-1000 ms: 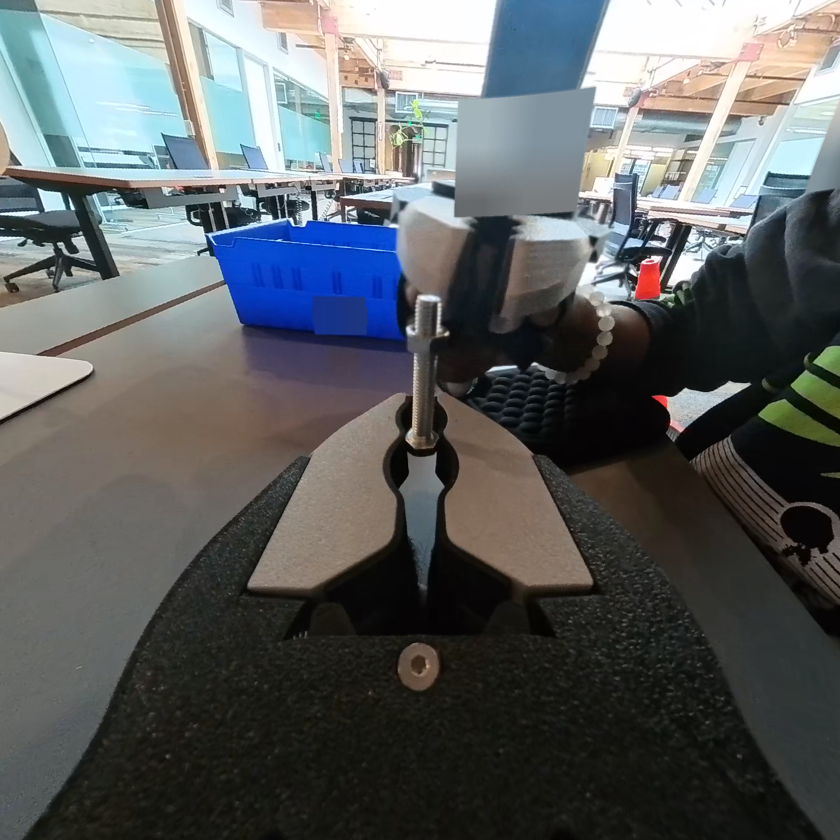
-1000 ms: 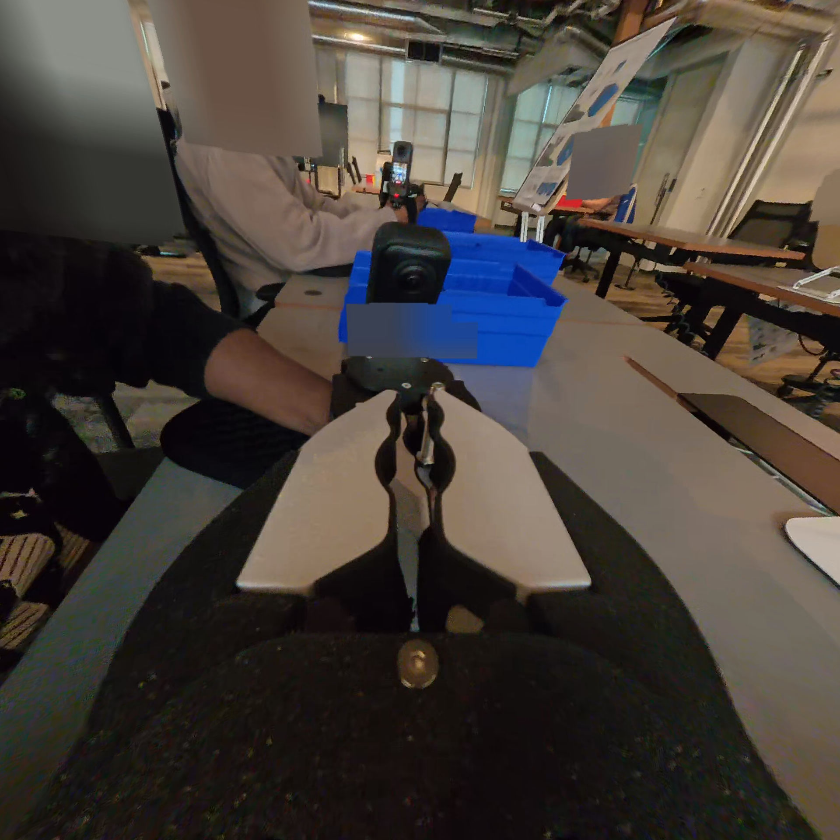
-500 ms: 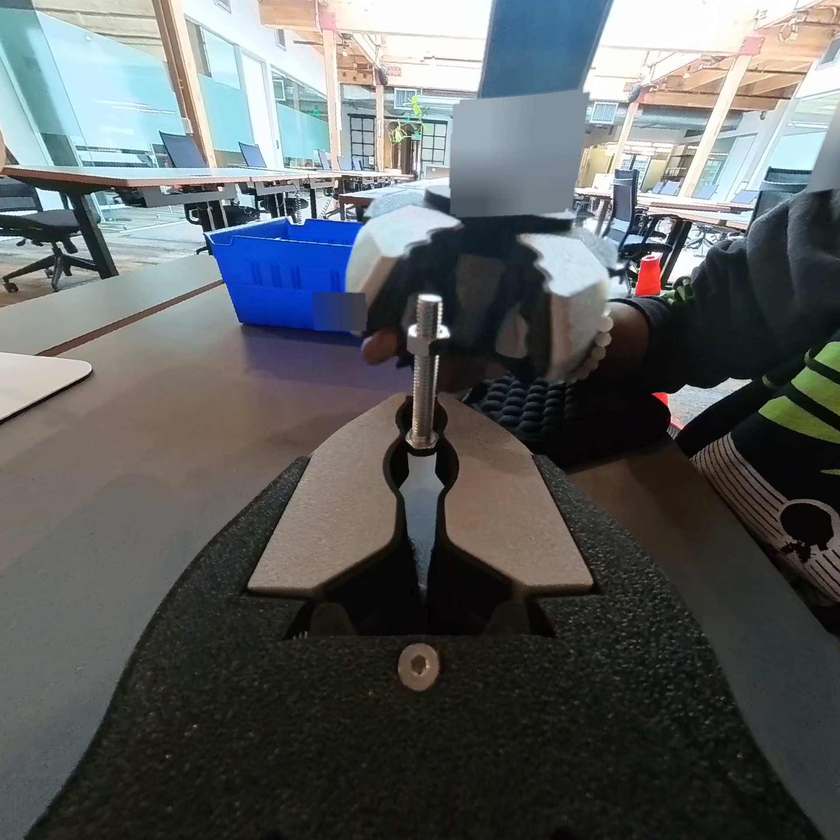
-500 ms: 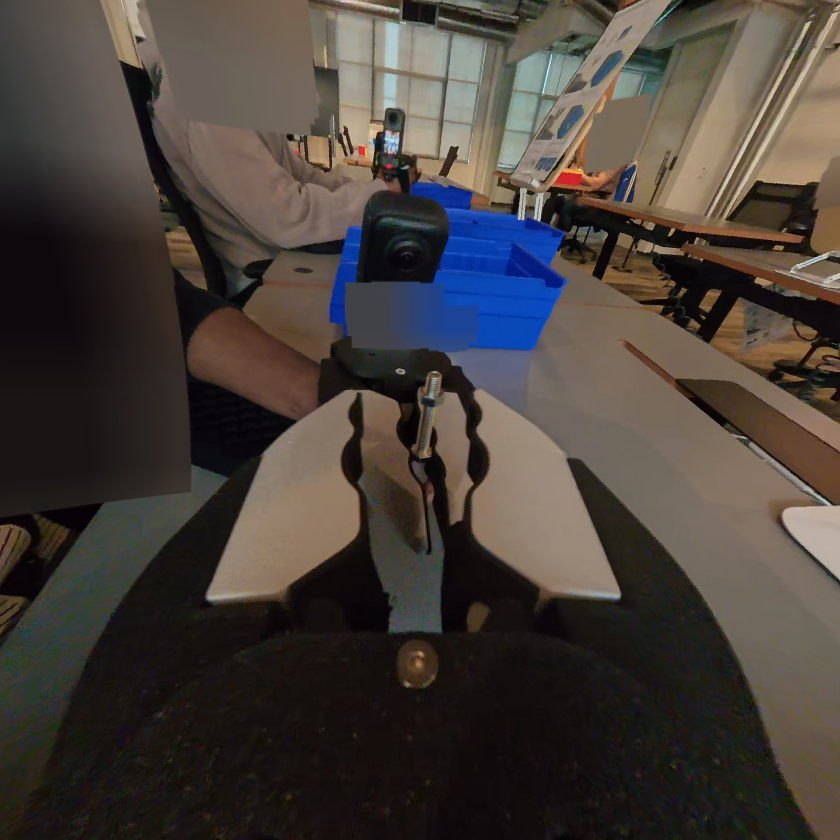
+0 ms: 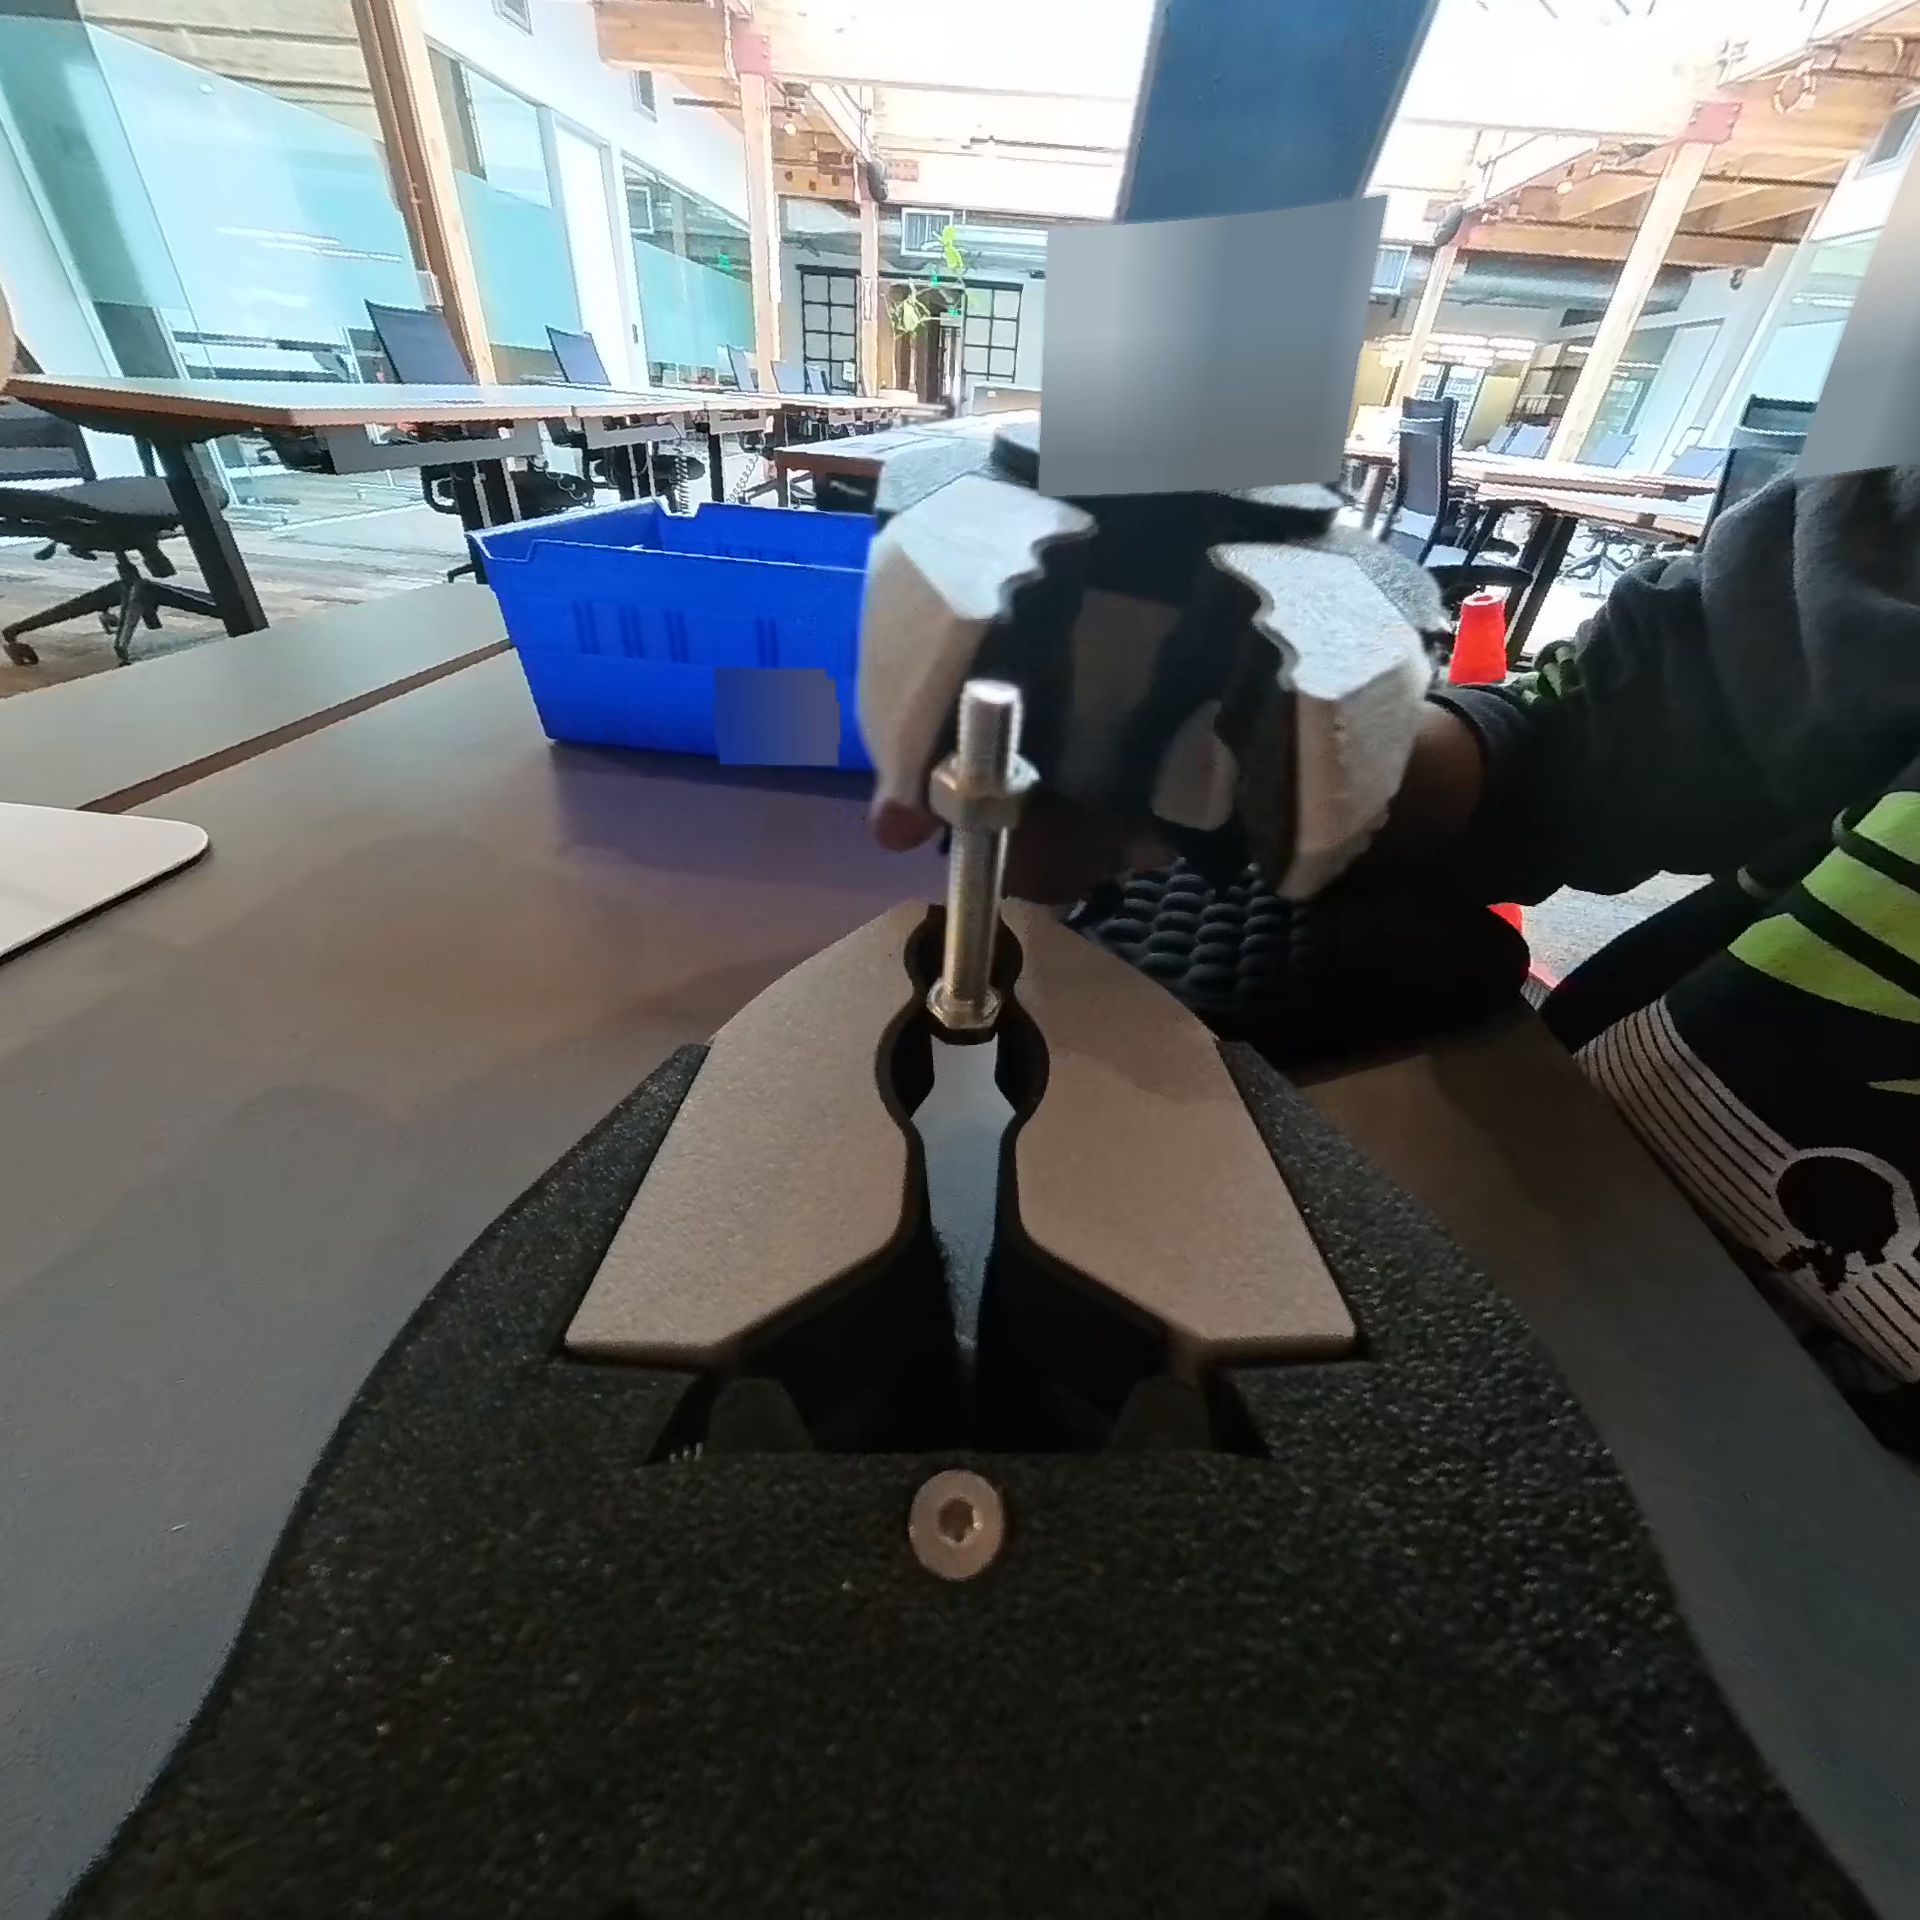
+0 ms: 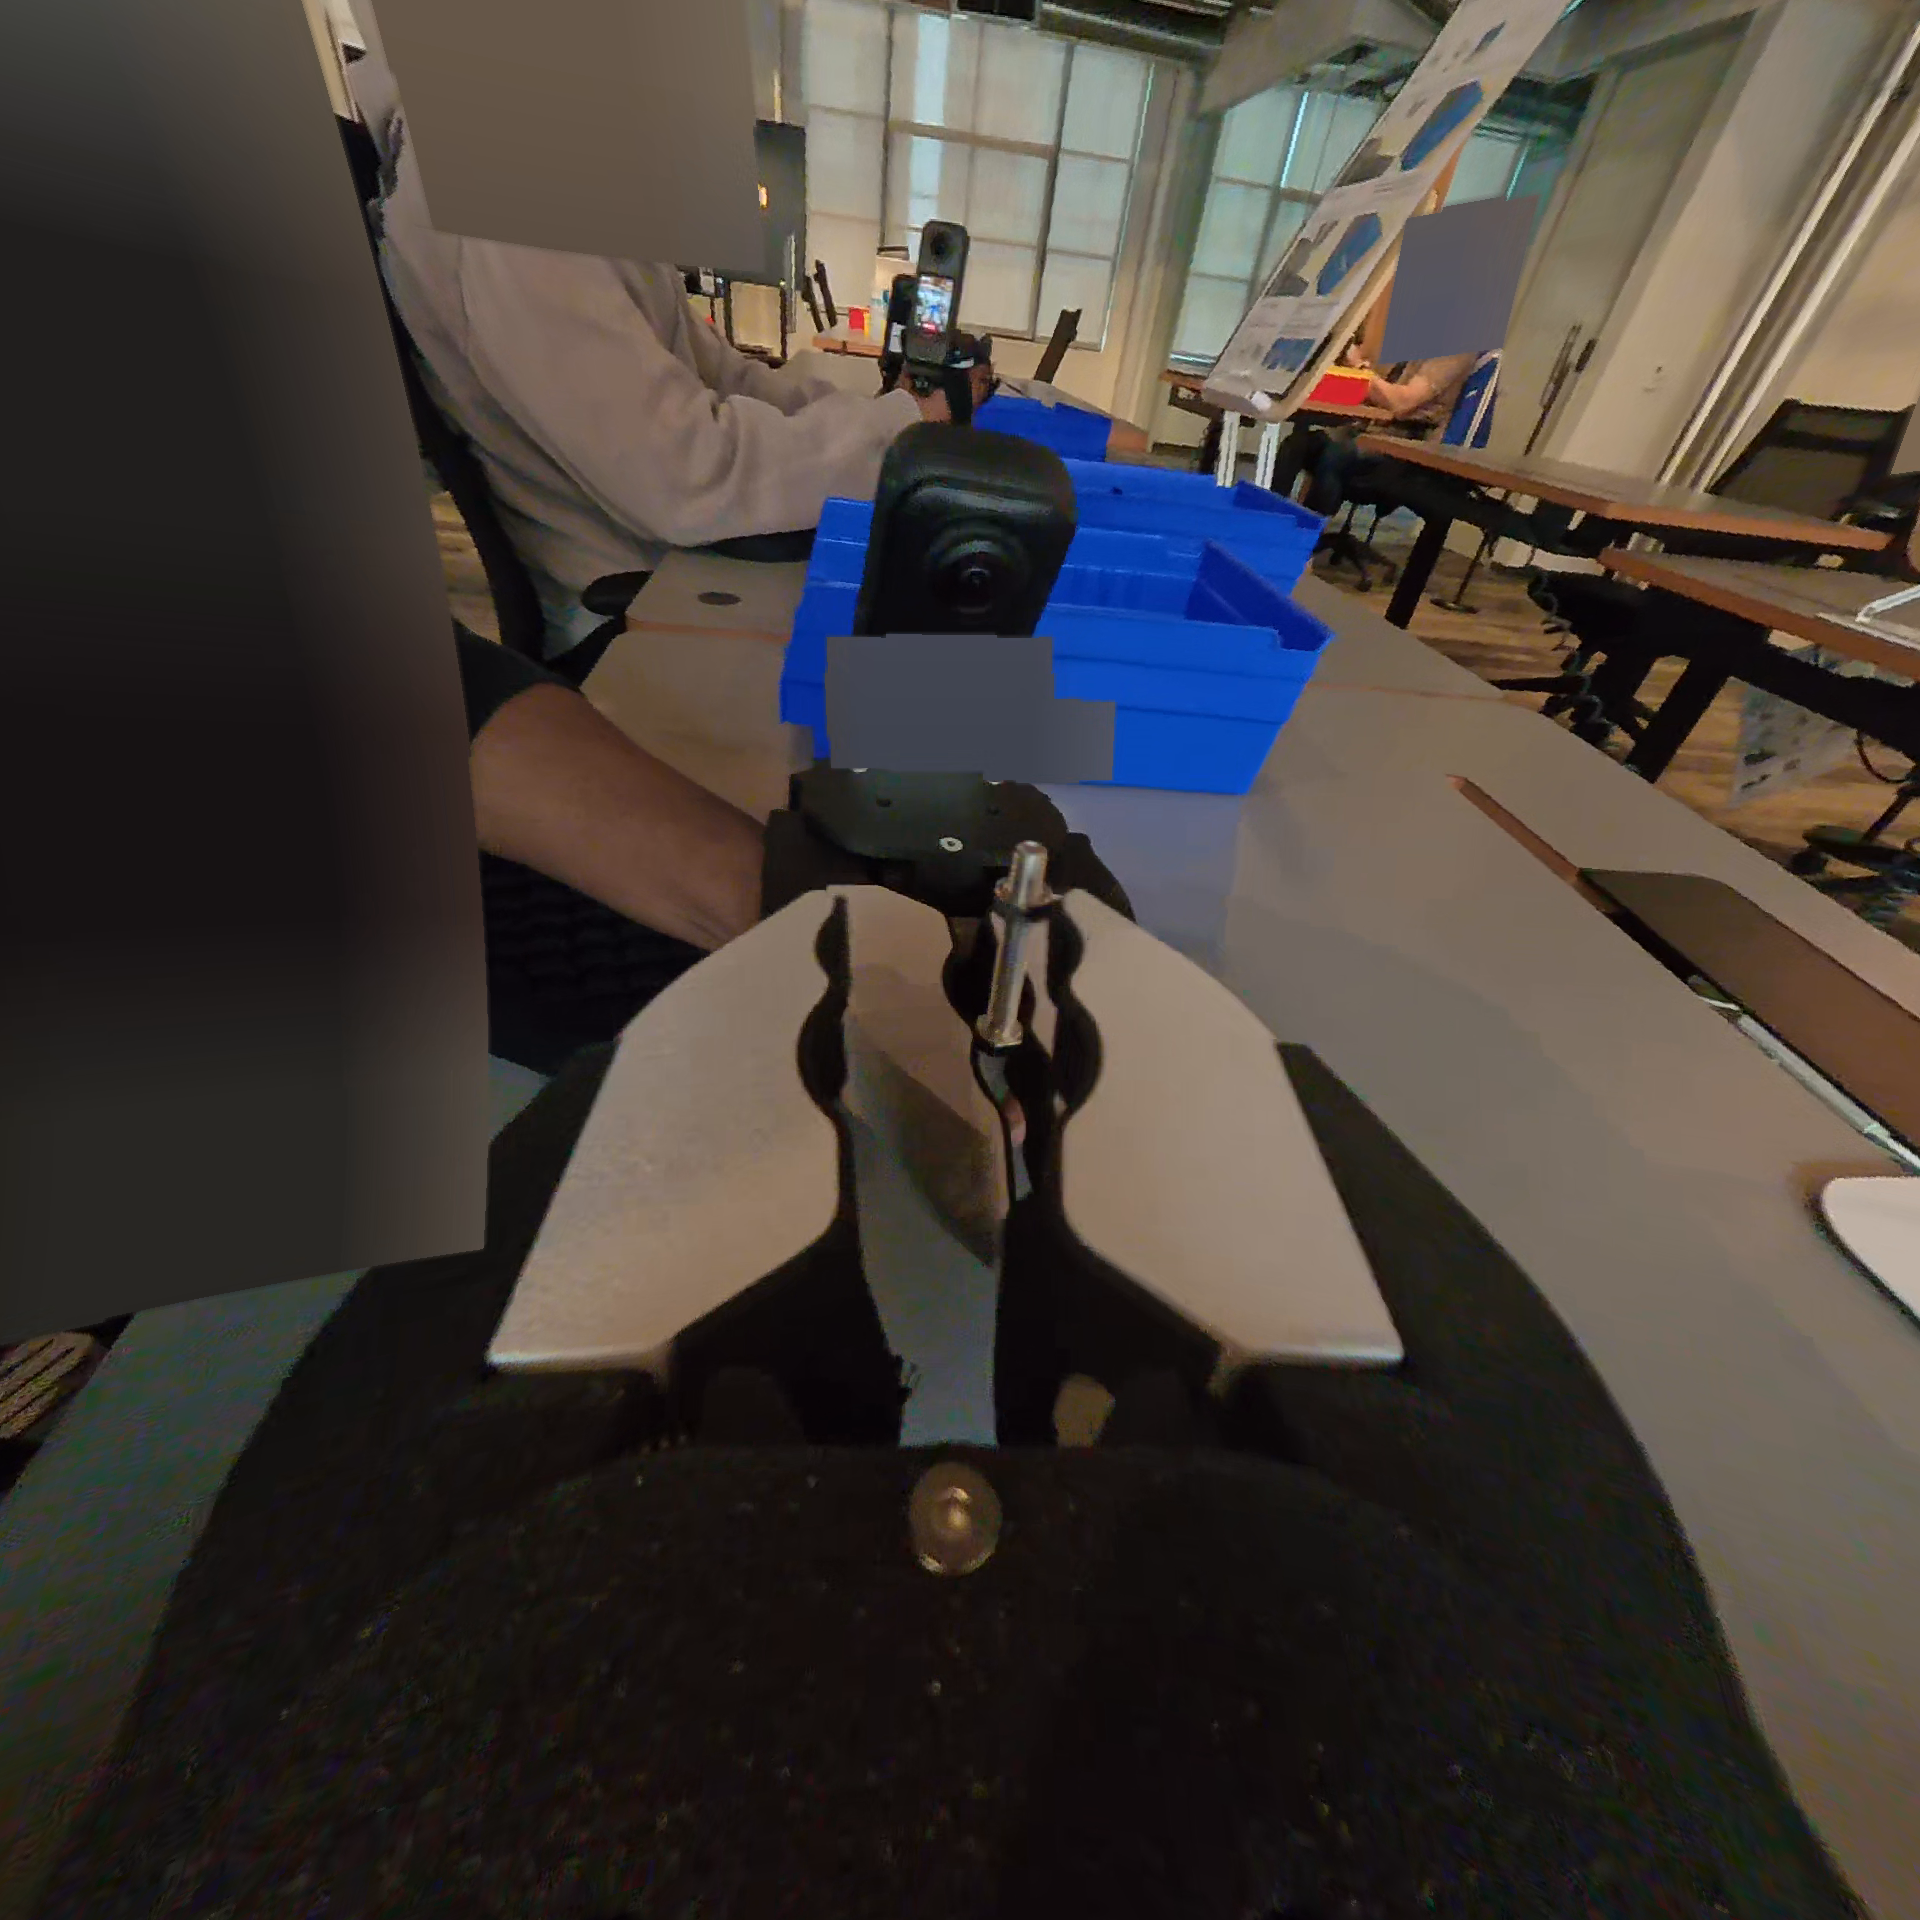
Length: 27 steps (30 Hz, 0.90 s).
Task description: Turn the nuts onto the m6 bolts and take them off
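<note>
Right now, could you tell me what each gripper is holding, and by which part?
The left gripper holds the bolt upright, clamped at its head end. The right gripper is open around the nut, holding nothing.

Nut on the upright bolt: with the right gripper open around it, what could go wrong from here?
1. The right gripper's fingers stand apart, and the nut sits off-centre near one finger; closing could catch only a corner and slip.
2. The left gripper holds the bolt only near its head; a sideways push might tilt it.
</note>
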Available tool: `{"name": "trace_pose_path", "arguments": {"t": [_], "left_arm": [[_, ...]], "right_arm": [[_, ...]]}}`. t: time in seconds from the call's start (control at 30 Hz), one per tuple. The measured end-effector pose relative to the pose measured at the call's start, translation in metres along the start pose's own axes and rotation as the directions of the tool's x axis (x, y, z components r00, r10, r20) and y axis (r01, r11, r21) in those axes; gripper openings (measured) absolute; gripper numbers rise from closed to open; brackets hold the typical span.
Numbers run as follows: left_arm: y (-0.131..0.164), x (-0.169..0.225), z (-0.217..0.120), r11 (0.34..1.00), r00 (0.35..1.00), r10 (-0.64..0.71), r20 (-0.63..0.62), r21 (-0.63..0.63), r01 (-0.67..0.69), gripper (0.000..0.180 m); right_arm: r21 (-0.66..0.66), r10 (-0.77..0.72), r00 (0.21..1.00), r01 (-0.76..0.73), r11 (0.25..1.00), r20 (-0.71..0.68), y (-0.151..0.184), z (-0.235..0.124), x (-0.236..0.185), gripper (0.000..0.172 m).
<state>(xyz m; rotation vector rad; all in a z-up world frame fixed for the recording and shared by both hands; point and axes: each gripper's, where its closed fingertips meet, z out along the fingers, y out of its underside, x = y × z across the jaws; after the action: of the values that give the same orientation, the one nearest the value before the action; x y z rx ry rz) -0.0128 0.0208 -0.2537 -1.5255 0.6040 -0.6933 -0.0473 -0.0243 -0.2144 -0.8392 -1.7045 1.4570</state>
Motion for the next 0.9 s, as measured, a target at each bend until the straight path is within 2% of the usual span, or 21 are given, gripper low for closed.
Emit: {"name": "trace_pose_path", "arguments": {"t": [0.07, 0.1, 0.17, 0.27, 0.33, 0.4, 0.43, 0.47, 0.5, 0.6, 0.73, 0.9], "left_arm": [[-0.001, -0.001, -0.001, 1.000, 1.000, -0.005, 0.005, 0.006, 0.005, 0.007], [-0.001, -0.002, -0.001, 1.000, 1.000, -0.011, 0.006, 0.009, 0.011, 0.007], [-0.001, -0.002, -0.001, 1.000, 1.000, -0.012, 0.005, 0.010, 0.012, 0.007], [0.000, 0.000, 0.000, 1.000, 1.000, -0.001, 0.001, 0.001, 0.001, 0.007], [0.000, 0.000, 0.000, 1.000, 1.000, -0.001, -0.001, 0.000, 0.001, 0.007], [0.000, -0.001, 0.000, 1.000, 1.000, -0.004, 0.001, 0.001, 0.004, 0.007], [0.000, -0.001, 0.000, 1.000, 1.000, -0.005, 0.002, 0.003, 0.005, 0.007], [-0.001, -0.001, 0.000, 1.000, 1.000, -0.006, 0.006, 0.005, 0.006, 0.007], [-0.001, -0.002, -0.001, 1.000, 1.000, -0.010, 0.008, 0.008, 0.010, 0.007], [-0.002, -0.002, -0.001, 1.000, 1.000, -0.013, 0.007, 0.012, 0.013, 0.007], [-0.001, -0.001, 0.000, 1.000, 1.000, -0.005, 0.005, 0.006, 0.005, 0.007], [0.000, 0.000, 0.001, 1.000, 1.000, 0.007, 0.001, -0.004, -0.007, 0.007]], "right_arm": [[0.001, -0.014, 1.000, 0.014, 1.000, 0.019, -0.003, -0.006, -0.003, 0.010], [0.017, 0.004, 1.000, -0.005, 1.000, 0.017, -0.006, -0.008, -0.002, 0.009], [0.030, 0.017, 1.000, -0.017, 0.999, 0.007, -0.007, -0.010, 0.001, 0.011], [0.006, 0.008, 0.999, -0.008, 1.000, -0.036, -0.001, -0.004, 0.008, 0.039], [-0.009, 0.006, 1.000, -0.006, 1.000, -0.016, 0.002, 0.000, 0.004, 0.049], [-0.011, -0.003, 1.000, 0.003, 1.000, 0.002, 0.001, 0.001, 0.000, 0.046], [-0.011, -0.010, 1.000, 0.010, 1.000, 0.010, 0.001, -0.001, -0.002, 0.037], [-0.015, -0.018, 0.999, 0.018, 1.000, 0.031, 0.000, -0.004, -0.005, 0.017], [-0.008, -0.009, 0.998, 0.010, 1.000, 0.065, -0.002, -0.007, -0.009, 0.007], [-0.003, 0.018, 0.999, -0.018, 1.000, 0.051, -0.003, -0.010, -0.004, 0.008], [-0.062, 0.030, 0.999, -0.031, 0.998, -0.024, 0.012, -0.002, 0.007, 0.026], [-0.065, 0.029, 0.998, -0.032, 0.997, -0.049, 0.014, 0.003, 0.011, 0.021]]}}
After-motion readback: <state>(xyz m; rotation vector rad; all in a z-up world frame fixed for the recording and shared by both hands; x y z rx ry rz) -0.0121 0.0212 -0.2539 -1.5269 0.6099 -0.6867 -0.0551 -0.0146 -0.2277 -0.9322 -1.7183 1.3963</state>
